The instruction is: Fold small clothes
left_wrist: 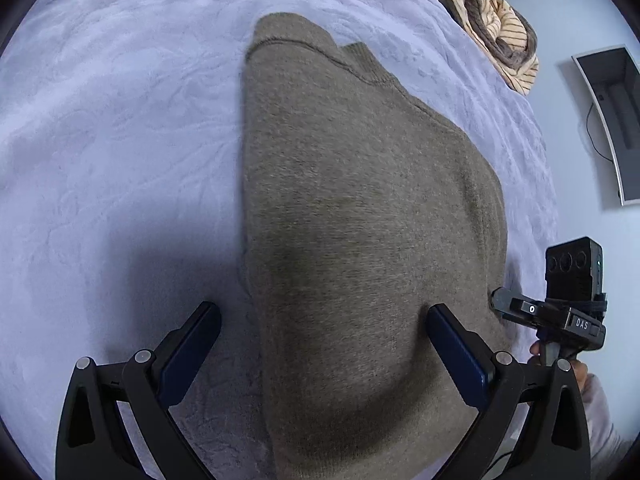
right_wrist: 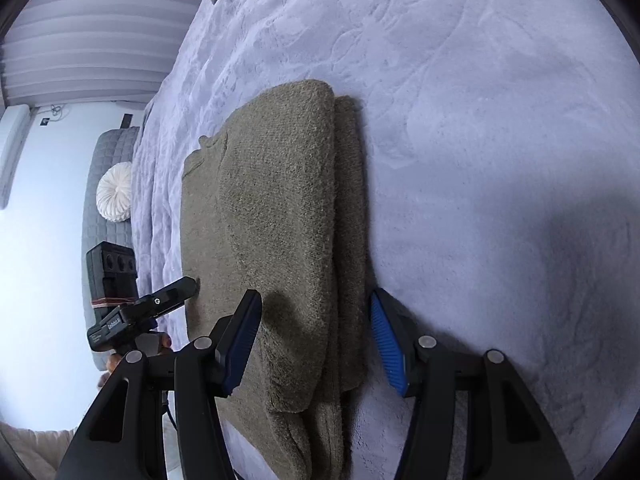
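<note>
So the brown sweater (left_wrist: 360, 216) is lying folded on the bed (left_wrist: 120, 120), which is wearing a pale lilac fuzzy blanket w/ an embossed pattern. Left tool (left_wrist: 324, 320) is sitting w/ its fingers spread wide, not pinching anything: its left pad is hanging over bare blanket just beside the sweater's edge, its right pad is hovering over the knit itself, so the near end of the sweater is running right between them. The collar end is lying farthest from this tool. Right tool (right_wrist: 316, 312) is also spread open, straddling the sweater from the opposite side; one blue pad is sitting over the top folded layer, the other is just past the sweater's edge over the blanket, can't tell if either is actually touching fabric. In the right wrist view you're seeing the fold stacked in layers, top layer ending a bit short of the one under it. Each tool is showing up at the edge of the other's view, near the sweater's side. Beyond the left tool, at the far corner of the bed, a striped tan-and-brown garment (left_wrist: 496, 28) is lying bunched up, well apart from the sweater. Off the right tool's left side a round white cushion (right_wrist: 115, 192) is resting on a grey quilted seat (right_wrist: 108, 152).
</note>
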`<state>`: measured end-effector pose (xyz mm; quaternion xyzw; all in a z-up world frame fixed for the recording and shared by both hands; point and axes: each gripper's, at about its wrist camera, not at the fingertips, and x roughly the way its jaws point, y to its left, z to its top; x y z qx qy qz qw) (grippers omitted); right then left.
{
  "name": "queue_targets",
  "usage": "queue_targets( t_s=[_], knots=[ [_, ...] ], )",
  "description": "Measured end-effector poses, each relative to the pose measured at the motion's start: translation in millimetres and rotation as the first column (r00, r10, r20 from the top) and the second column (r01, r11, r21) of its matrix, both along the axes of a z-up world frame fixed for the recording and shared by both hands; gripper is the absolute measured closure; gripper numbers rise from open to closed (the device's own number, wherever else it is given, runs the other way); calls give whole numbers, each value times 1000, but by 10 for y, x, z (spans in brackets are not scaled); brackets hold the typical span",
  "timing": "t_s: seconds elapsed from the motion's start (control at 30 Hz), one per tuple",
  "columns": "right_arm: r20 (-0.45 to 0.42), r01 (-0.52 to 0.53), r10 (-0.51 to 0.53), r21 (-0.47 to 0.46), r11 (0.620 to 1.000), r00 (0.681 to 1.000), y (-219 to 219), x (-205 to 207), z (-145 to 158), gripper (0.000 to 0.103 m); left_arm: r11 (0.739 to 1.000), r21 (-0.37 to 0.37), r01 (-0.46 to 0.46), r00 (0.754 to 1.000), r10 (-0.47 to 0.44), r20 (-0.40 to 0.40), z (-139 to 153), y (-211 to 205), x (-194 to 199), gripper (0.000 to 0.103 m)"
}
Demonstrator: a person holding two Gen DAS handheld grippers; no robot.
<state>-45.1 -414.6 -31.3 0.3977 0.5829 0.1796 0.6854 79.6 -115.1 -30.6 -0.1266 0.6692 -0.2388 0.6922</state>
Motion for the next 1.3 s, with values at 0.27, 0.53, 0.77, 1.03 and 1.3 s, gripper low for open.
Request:
queue_targets(
  t_s=[0.27, 0.53, 0.77, 1.03, 1.3],
  knots=[
    [24, -63, 62, 53, 997, 998, 361, 242, -134, 41, 997, 27, 78, 996, -79, 30, -37, -340, -15, 0],
    [2, 42, -43, 110, 993, 999, 458, 149, -13, 71, 997, -46, 55, 995, -51, 81, 139, -125, -78, 40],
    [27, 90, -98, 214, 973, 995, 637, 18, 288, 71, 986, -149, 72, 991, -55, 119, 484, 100, -193, 52],
    [48, 80, -95, 260, 962, 994, 1036, -281, 652, 71, 977, -195, 85, 987, -56, 150, 862, 695, -559, 52],
    [14, 11, -15, 293, 956, 1000, 1791, -681, 592, 71, 991, -129, 36, 996, -25, 85, 900, 1480, -1191, 52]
  ],
)
